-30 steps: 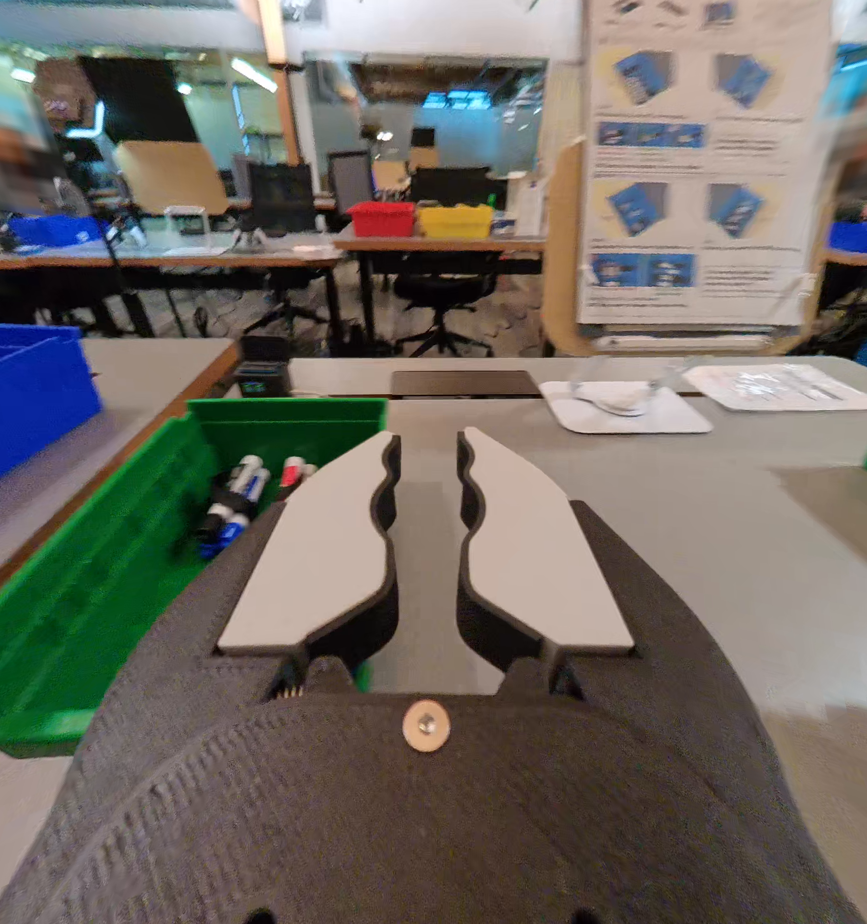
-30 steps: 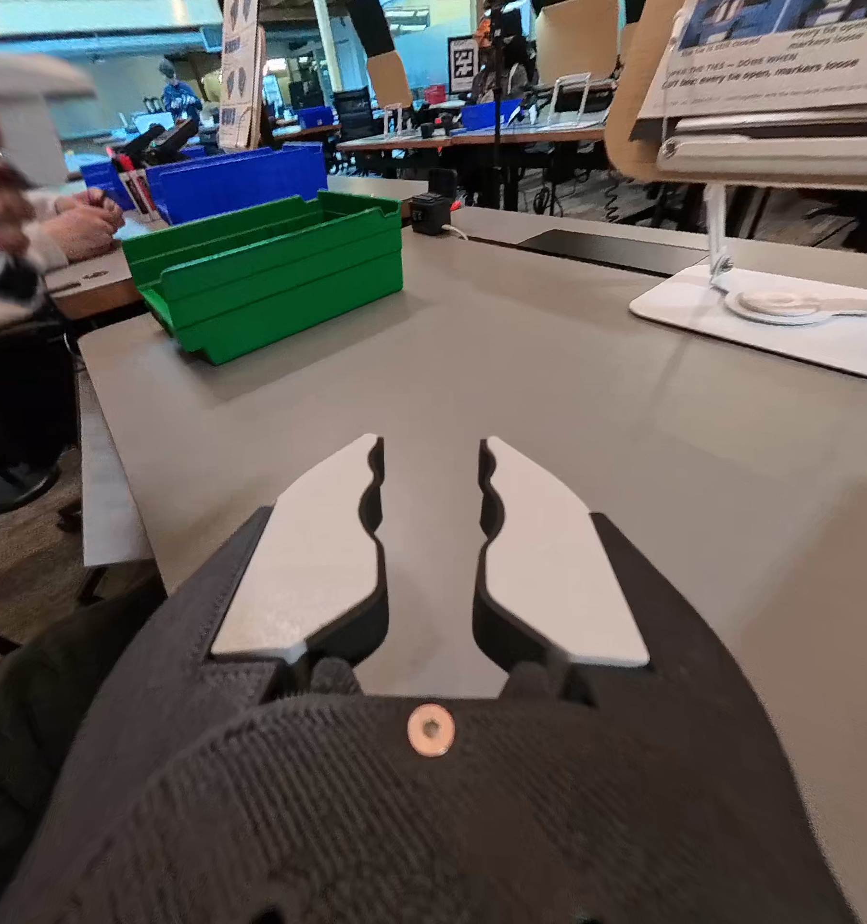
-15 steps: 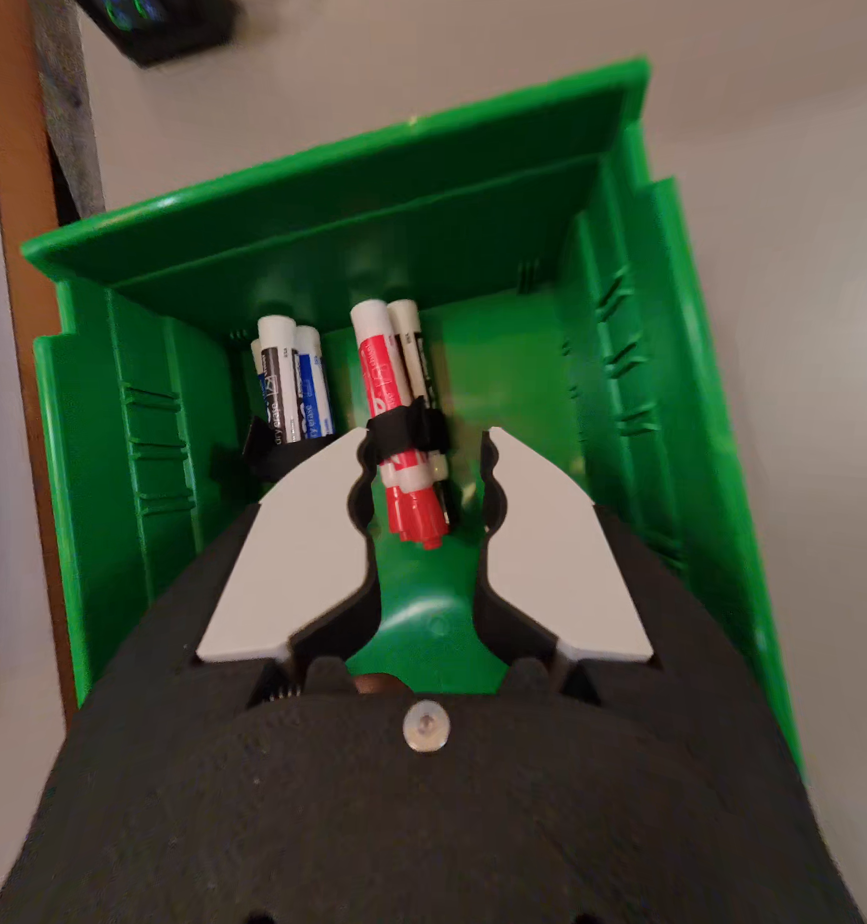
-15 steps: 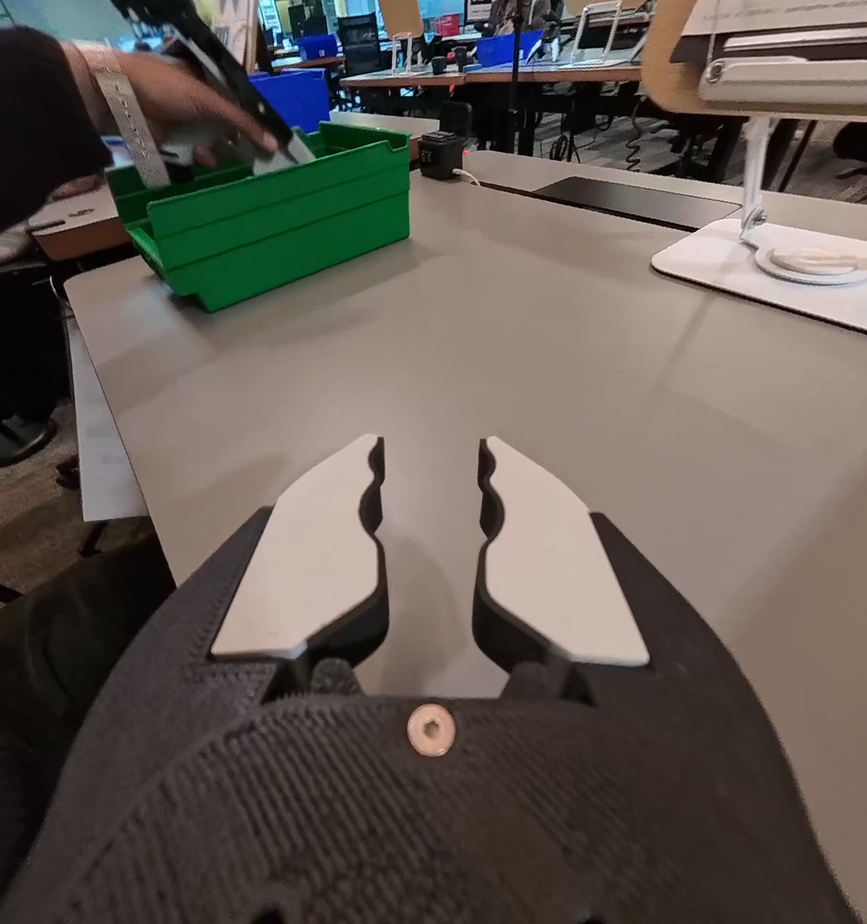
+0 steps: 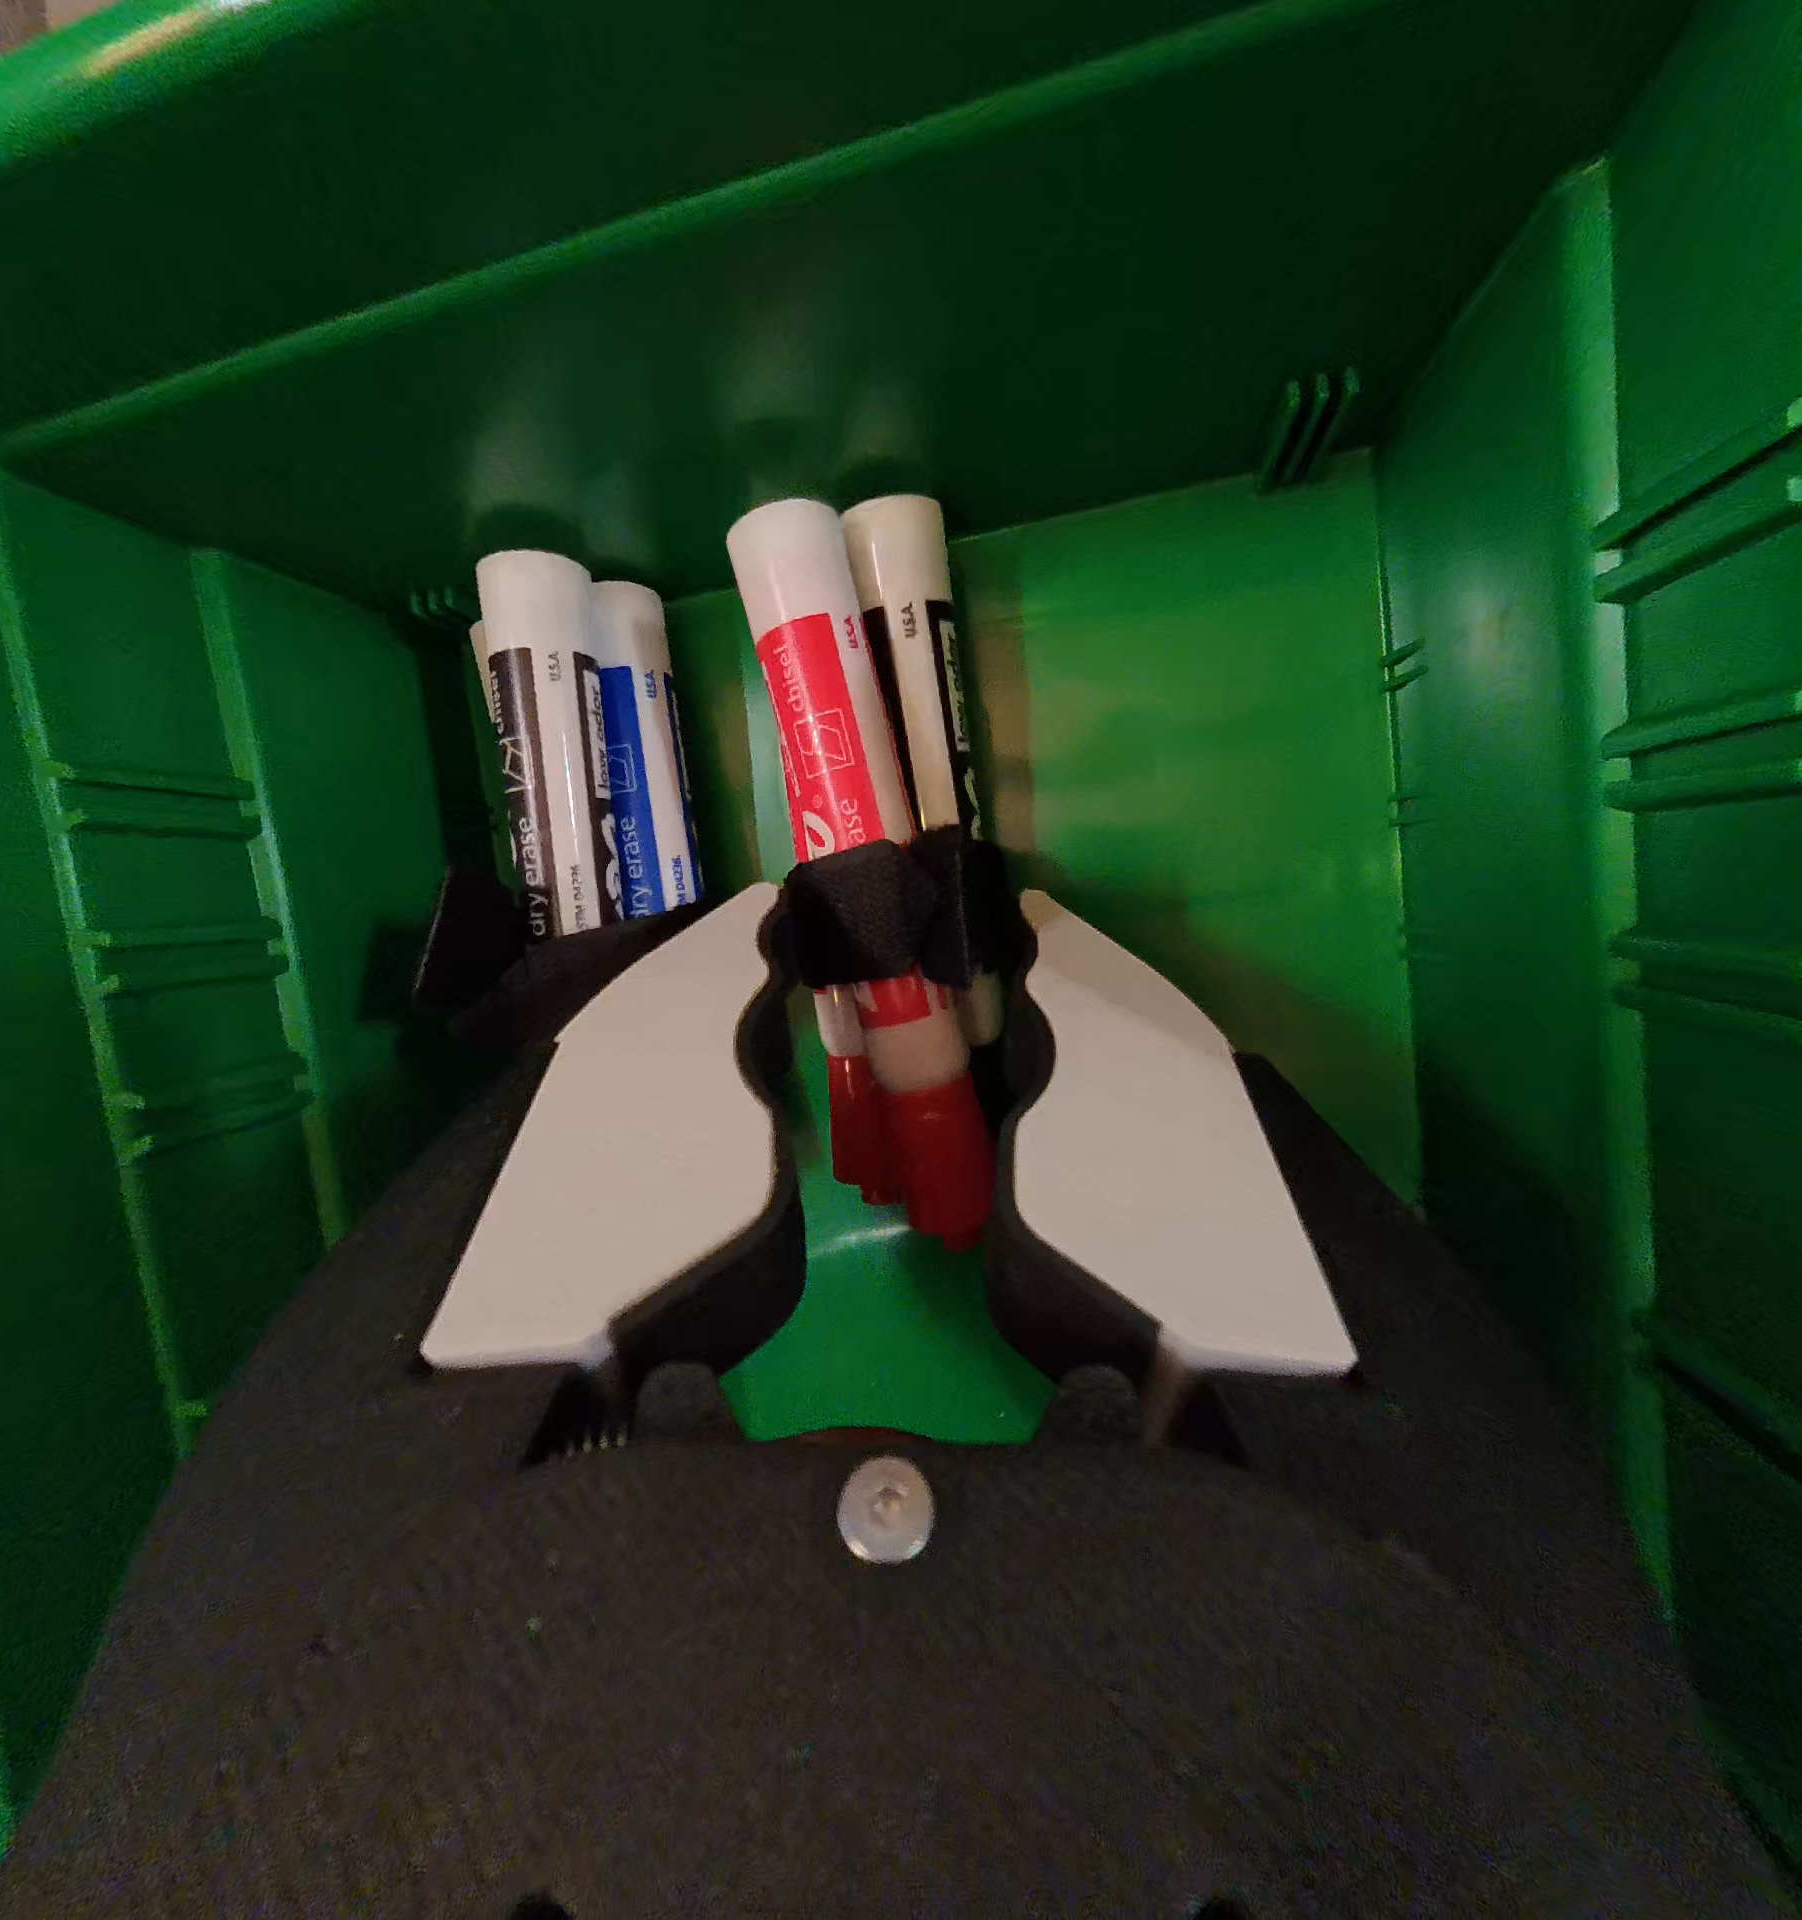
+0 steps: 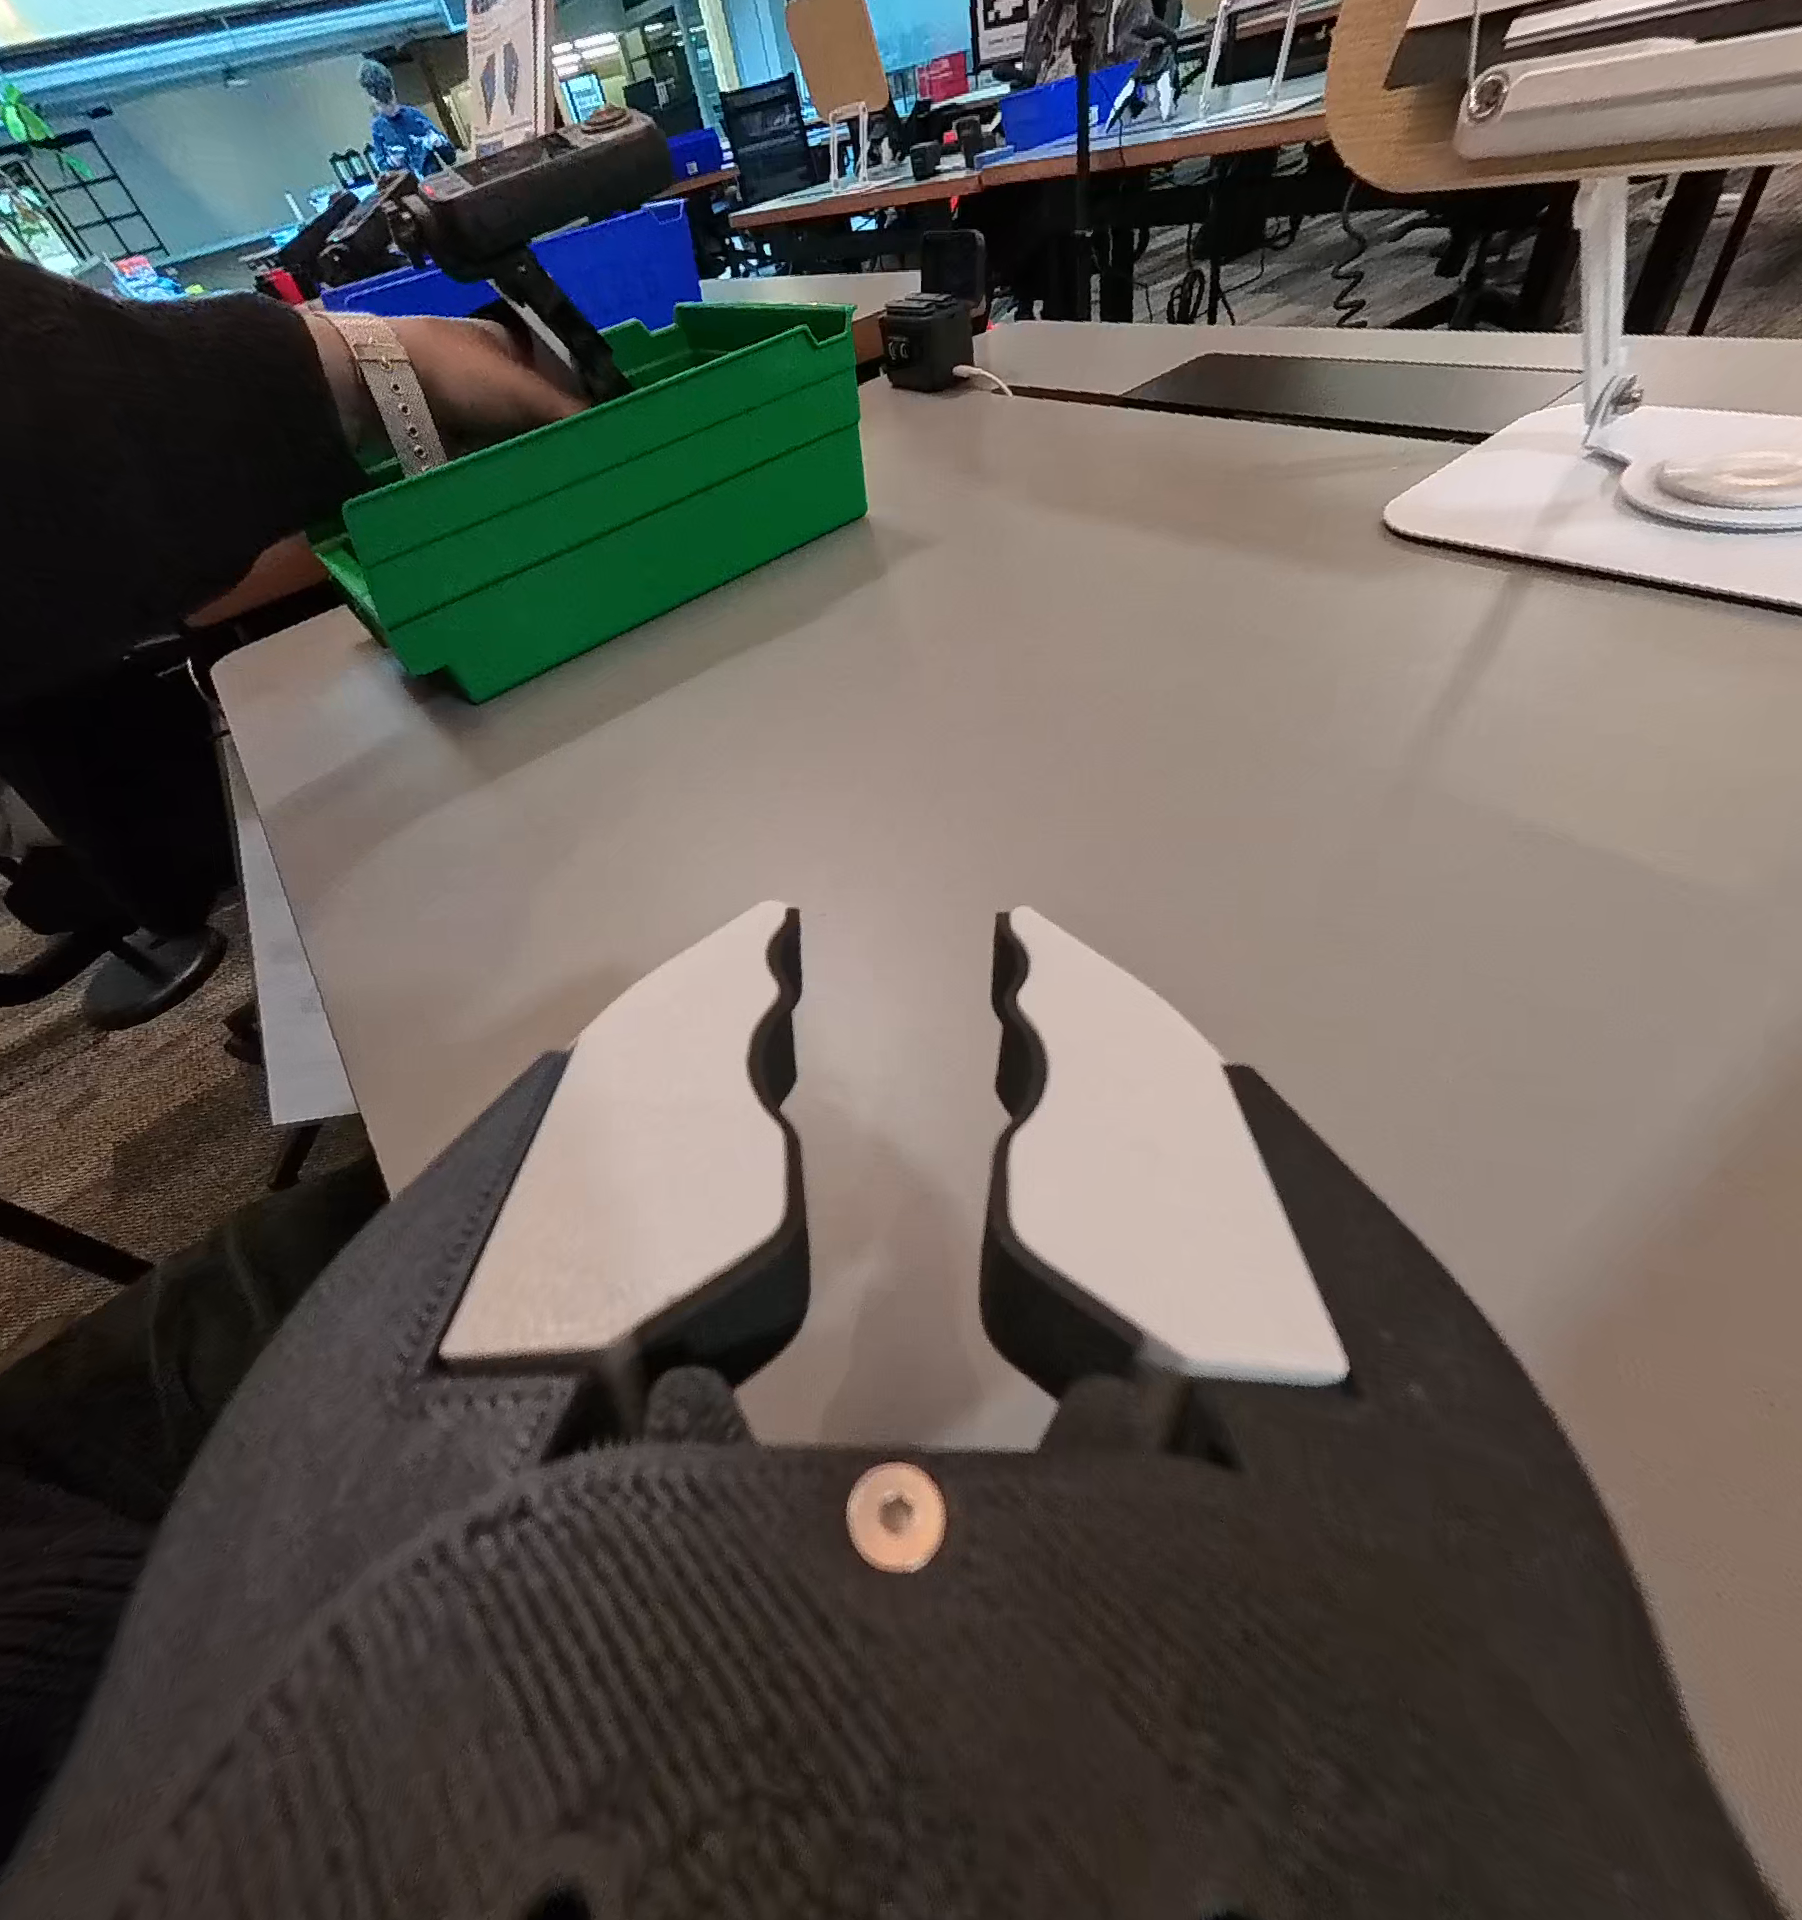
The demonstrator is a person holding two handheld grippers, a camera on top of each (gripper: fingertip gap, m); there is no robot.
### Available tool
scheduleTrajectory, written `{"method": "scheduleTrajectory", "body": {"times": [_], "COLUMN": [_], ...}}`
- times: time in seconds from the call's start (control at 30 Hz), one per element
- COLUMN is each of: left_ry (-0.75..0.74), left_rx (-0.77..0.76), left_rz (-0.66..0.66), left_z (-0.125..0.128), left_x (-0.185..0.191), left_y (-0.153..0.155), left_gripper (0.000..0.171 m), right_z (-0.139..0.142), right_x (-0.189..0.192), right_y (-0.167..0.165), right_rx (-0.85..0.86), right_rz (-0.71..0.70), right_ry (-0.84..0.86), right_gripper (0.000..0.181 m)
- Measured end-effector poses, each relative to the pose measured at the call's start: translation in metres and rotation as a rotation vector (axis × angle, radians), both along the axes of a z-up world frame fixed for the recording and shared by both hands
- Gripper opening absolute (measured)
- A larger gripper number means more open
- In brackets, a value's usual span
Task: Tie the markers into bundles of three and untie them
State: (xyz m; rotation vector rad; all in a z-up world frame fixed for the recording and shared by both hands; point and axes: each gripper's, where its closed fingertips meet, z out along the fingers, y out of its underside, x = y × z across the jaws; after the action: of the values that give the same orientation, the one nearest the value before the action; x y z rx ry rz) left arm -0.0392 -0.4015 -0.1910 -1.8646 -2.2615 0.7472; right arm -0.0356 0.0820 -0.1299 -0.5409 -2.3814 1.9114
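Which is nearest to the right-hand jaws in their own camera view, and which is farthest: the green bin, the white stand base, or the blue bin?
Measured from the right gripper:
1. Green bin, ahead to the left on the grey table.
2. White stand base, ahead to the right; close to the green bin's range.
3. Blue bin, behind the green bin.
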Motion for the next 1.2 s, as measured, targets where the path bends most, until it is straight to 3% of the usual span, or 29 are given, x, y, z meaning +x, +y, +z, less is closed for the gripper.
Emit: {"method": "scheduleTrajectory", "body": {"times": [0.37, 0.53, 0.67, 1.0, 1.2], "left_ry": [0.024, 0.085, 0.094, 0.121, 0.151], "left_rx": [-0.005, -0.038, -0.051, -0.073, -0.072], "left_rz": [-0.033, -0.033, -0.043, -0.035, -0.075], "left_z": [0.000, 0.011, 0.018, 0.023, 0.058], "left_x": [0.009, 0.002, 0.000, 0.003, 0.010], "left_y": [0.002, 0.001, -0.001, -0.007, -0.002], "left_gripper": [0.042, 0.042, 0.017, 0.006, 0.007], "right_z": [0.000, -0.001, -0.003, -0.003, -0.002], "right_x": [0.006, 0.006, 0.004, 0.001, 0.003], "right_y": [0.000, -0.001, -0.001, 0.000, 0.000], "right_rx": [0.004, 0.012, 0.013, 0.000, 0.006], "right_rz": [0.016, 0.014, 0.012, 0.003, 0.008], "right_ry": [-0.003, 0.001, -0.015, -0.046, -0.035], "right_gripper": [0.036, 0.036, 0.036, 0.036, 0.036]}}
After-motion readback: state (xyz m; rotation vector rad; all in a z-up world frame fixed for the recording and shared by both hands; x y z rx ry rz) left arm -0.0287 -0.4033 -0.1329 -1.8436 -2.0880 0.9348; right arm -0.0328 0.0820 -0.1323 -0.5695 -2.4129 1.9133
